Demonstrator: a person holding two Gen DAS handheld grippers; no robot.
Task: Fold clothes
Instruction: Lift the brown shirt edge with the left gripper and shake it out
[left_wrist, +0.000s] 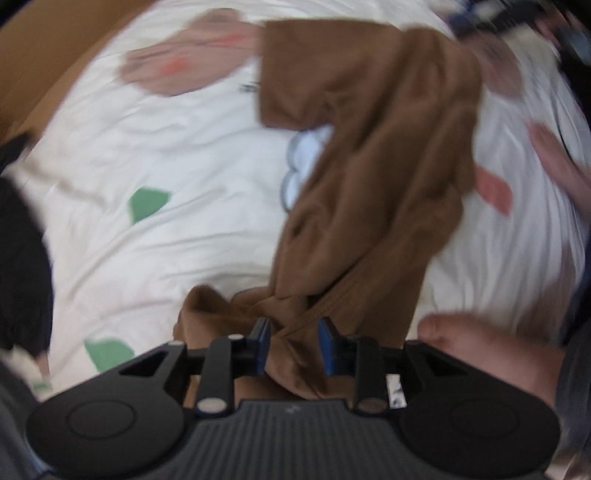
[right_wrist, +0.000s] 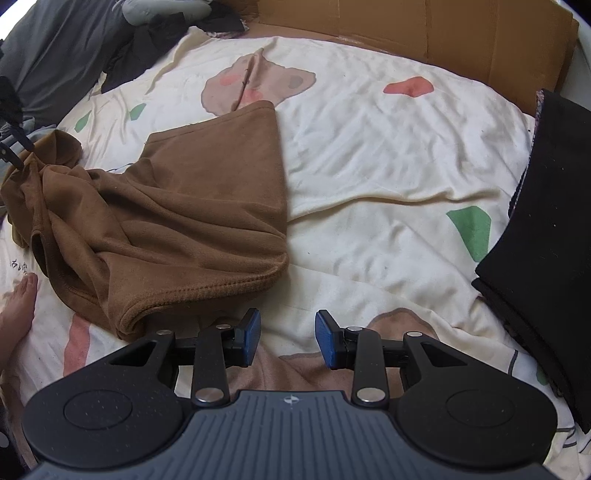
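A home bedroom: a cream bedsheet (right_wrist: 388, 155) printed with cartoon shapes, a heap of dark clothes (right_wrist: 62, 48) at ten o'clock (unfolded), cardboard (right_wrist: 461, 40) at one o'clock.

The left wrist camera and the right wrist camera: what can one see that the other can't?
Only the left wrist view shows the left tongs up close, with a bunched part of the brown garment between their blue pads, though blur hides how tightly they pinch.

Only the right wrist view shows the right tongs, open and empty over the bedsheet, the folded black clothes at the right edge, and the grey and dark clothes at top left.

Both show the brown garment, the patterned sheet and the cardboard behind the bed.
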